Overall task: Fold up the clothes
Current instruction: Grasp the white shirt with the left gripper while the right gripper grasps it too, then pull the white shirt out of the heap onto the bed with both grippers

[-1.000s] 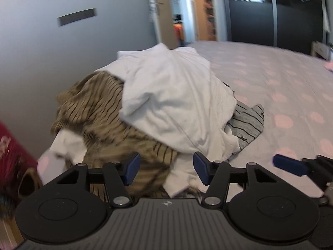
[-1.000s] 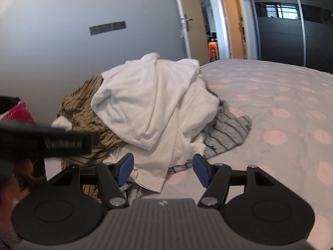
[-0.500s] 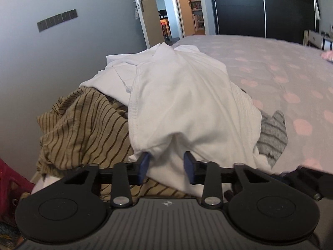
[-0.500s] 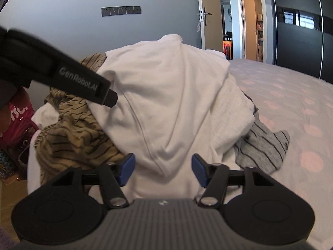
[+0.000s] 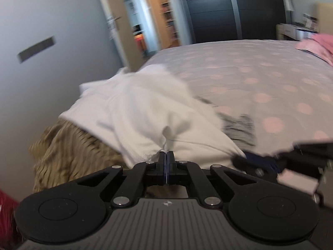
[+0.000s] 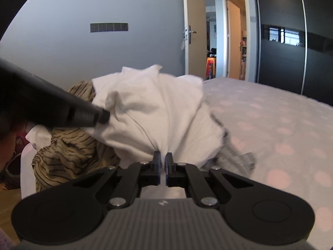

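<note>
A white garment [image 5: 141, 112] [image 6: 158, 112] lies on top of a pile of clothes at the bed's near corner. My left gripper [image 5: 166, 153] is shut on the hem of the white garment, and the cloth puckers where the pads pinch it. My right gripper [image 6: 162, 155] is shut on another bunched part of the same hem. Under the garment lie a tan striped garment [image 5: 68, 145] [image 6: 68, 148] on the left and a grey striped one [image 5: 239, 125] [image 6: 235, 158] on the right. The other gripper's body shows at each view's edge.
The bed [image 5: 260, 79] has a grey cover with pink dots and stretches away to the right. A pink cloth [image 5: 318, 43] lies at its far right. A grey wall [image 6: 83, 48], an open door [image 6: 193, 31] and dark wardrobe doors [image 6: 291, 41] stand behind.
Both grippers went from wide open to shut on the white garment's hem. The garment has been pulled toward the cameras and lifted a little off the pile.
</note>
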A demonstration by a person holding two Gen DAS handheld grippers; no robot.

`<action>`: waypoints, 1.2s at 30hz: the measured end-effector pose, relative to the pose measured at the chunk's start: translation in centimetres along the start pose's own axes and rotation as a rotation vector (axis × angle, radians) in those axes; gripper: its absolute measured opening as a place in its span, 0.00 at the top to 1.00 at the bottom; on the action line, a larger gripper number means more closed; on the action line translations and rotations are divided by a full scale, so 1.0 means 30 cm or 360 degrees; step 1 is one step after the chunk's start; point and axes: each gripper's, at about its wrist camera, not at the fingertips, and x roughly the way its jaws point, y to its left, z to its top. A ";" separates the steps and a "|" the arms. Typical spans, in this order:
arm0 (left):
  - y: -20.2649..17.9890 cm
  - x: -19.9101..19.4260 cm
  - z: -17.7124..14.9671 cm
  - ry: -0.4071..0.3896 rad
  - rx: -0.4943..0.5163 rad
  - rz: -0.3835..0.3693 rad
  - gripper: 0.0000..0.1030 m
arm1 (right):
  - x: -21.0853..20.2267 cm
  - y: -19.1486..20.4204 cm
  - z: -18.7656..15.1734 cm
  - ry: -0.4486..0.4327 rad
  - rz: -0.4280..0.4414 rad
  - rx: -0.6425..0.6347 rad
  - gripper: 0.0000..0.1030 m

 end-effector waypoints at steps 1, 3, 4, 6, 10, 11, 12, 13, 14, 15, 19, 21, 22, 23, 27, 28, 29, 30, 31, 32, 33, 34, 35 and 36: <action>-0.023 -0.021 0.005 -0.0013 0.0021 -0.0020 1.00 | -0.026 -0.014 0.013 -0.0011 -0.0016 -0.0015 0.97; -0.069 -0.061 0.013 -0.0027 0.0053 -0.0079 1.00 | -0.083 -0.044 0.025 -0.0019 -0.0060 -0.0022 0.97; -0.093 -0.076 0.016 -0.0022 0.0061 -0.0120 1.00 | -0.111 -0.062 0.027 -0.0017 -0.0082 -0.0014 0.97; -0.142 -0.106 0.018 -0.0005 0.0080 -0.0205 1.00 | -0.163 -0.108 0.017 0.0006 -0.0129 0.0017 0.97; -0.264 -0.174 0.001 0.0010 0.0135 -0.0395 1.00 | -0.291 -0.198 -0.038 0.0053 -0.0212 0.0023 0.97; -0.297 -0.191 -0.003 0.0012 0.0150 -0.0446 1.00 | -0.332 -0.219 -0.057 0.0063 -0.0243 0.0006 0.97; -0.332 -0.205 -0.007 0.0015 0.0165 -0.0498 1.00 | -0.372 -0.241 -0.077 0.0074 -0.0276 -0.0009 0.97; -0.370 -0.218 -0.011 0.0019 0.0182 -0.0547 1.00 | -0.414 -0.267 -0.098 0.0091 -0.0314 -0.0012 0.97; -0.407 -0.230 -0.016 0.0024 0.0199 -0.0596 1.00 | -0.457 -0.295 -0.120 0.0116 -0.0356 0.0001 0.97; -0.445 -0.241 -0.021 0.0028 0.0216 -0.0645 1.00 | -0.502 -0.326 -0.141 0.0144 -0.0400 0.0024 0.97; -0.594 -0.264 -0.054 0.0054 0.0271 -0.0805 1.00 | -0.654 -0.439 -0.223 0.0268 -0.0593 0.0104 0.97; -0.665 -0.269 -0.085 0.0072 0.0290 -0.0862 1.00 | -0.708 -0.490 -0.263 0.0340 -0.0665 0.0158 0.97; -0.696 -0.261 -0.102 0.0078 0.0304 -0.0870 1.00 | -0.728 -0.516 -0.285 0.0378 -0.0686 0.0195 0.97; -0.722 -0.245 -0.121 0.0090 0.0321 -0.0868 1.00 | -0.737 -0.538 -0.311 0.0411 -0.0679 0.0239 0.97; -0.794 -0.168 -0.198 0.0214 0.0361 -0.0882 1.00 | -0.721 -0.537 -0.413 0.0472 -0.0655 0.0200 0.96; -0.803 -0.153 -0.217 0.0241 0.0368 -0.0866 1.00 | -0.711 -0.535 -0.440 0.0494 -0.0663 0.0175 0.96; -0.810 -0.148 -0.235 0.0260 0.0391 -0.0845 1.00 | -0.702 -0.534 -0.466 0.0514 -0.0672 0.0152 0.95; -0.816 -0.142 -0.251 0.0276 0.0412 -0.0827 1.00 | -0.691 -0.537 -0.485 0.0530 -0.0683 0.0135 0.95; -0.817 -0.134 -0.261 0.0285 0.0425 -0.0821 1.00 | -0.681 -0.540 -0.499 0.0547 -0.0695 0.0128 0.95; -0.815 -0.128 -0.268 0.0290 0.0433 -0.0820 1.00 | -0.678 -0.545 -0.505 0.0561 -0.0702 0.0142 0.95; -0.814 -0.126 -0.272 0.0288 0.0439 -0.0812 1.00 | -0.674 -0.551 -0.511 0.0575 -0.0708 0.0156 0.95; -0.812 -0.125 -0.276 0.0284 0.0446 -0.0804 1.00 | -0.671 -0.556 -0.517 0.0589 -0.0715 0.0170 0.95; -0.809 -0.129 -0.280 0.0273 0.0459 -0.0797 1.00 | -0.668 -0.561 -0.523 0.0603 -0.0722 0.0183 0.94; -0.808 -0.131 -0.286 0.0262 0.0474 -0.0796 1.00 | -0.665 -0.566 -0.528 0.0616 -0.0729 0.0197 0.90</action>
